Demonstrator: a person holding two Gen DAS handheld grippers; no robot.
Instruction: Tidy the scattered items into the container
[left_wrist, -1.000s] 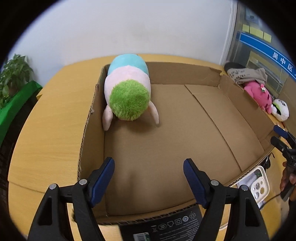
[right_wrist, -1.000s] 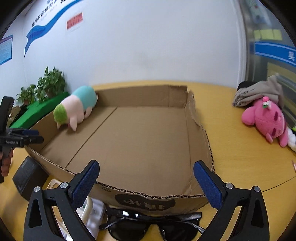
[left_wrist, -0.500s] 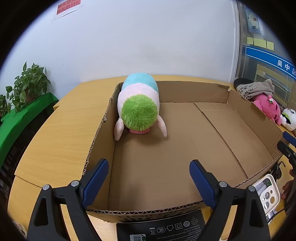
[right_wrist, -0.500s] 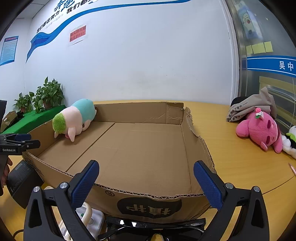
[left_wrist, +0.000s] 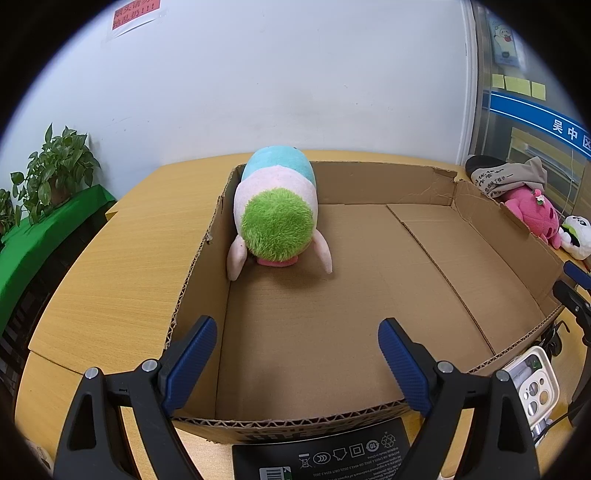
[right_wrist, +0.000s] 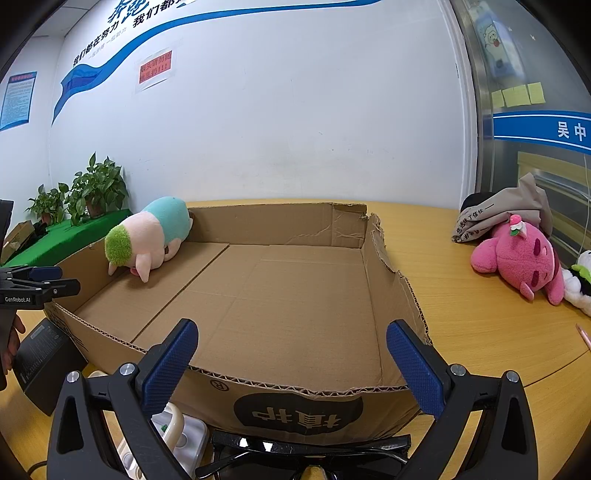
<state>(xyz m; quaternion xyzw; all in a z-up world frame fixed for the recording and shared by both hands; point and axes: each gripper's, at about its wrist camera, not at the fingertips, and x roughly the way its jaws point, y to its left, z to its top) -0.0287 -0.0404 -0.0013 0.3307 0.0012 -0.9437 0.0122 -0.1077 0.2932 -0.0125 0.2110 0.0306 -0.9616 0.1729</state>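
A shallow open cardboard box (left_wrist: 369, 415) (right_wrist: 391, 295) lies on the wooden table. A green, pink and blue plush (left_wrist: 275, 214) (right_wrist: 147, 236) lies inside it against the far left corner. My left gripper (left_wrist: 297, 358) is open and empty above the box's near edge. My right gripper (right_wrist: 291, 362) is open and empty over the box's near wall. A black flat box (left_wrist: 325, 456) (right_wrist: 44, 365), a white phone case (left_wrist: 535, 387) (right_wrist: 177, 439) and black sunglasses (right_wrist: 306, 454) lie on the table outside the box. A pink plush (right_wrist: 521, 258) (left_wrist: 532, 214) lies to the right.
A grey cloth bag (right_wrist: 509, 210) and a white plush (right_wrist: 580, 284) lie by the pink plush. Potted plants (right_wrist: 88, 192) stand on a green surface at the left. A white wall is behind the table (right_wrist: 480, 325).
Both grippers have drawn back and tilted up from the box, so more wall shows. They stayed open. The plush in the box has not moved.
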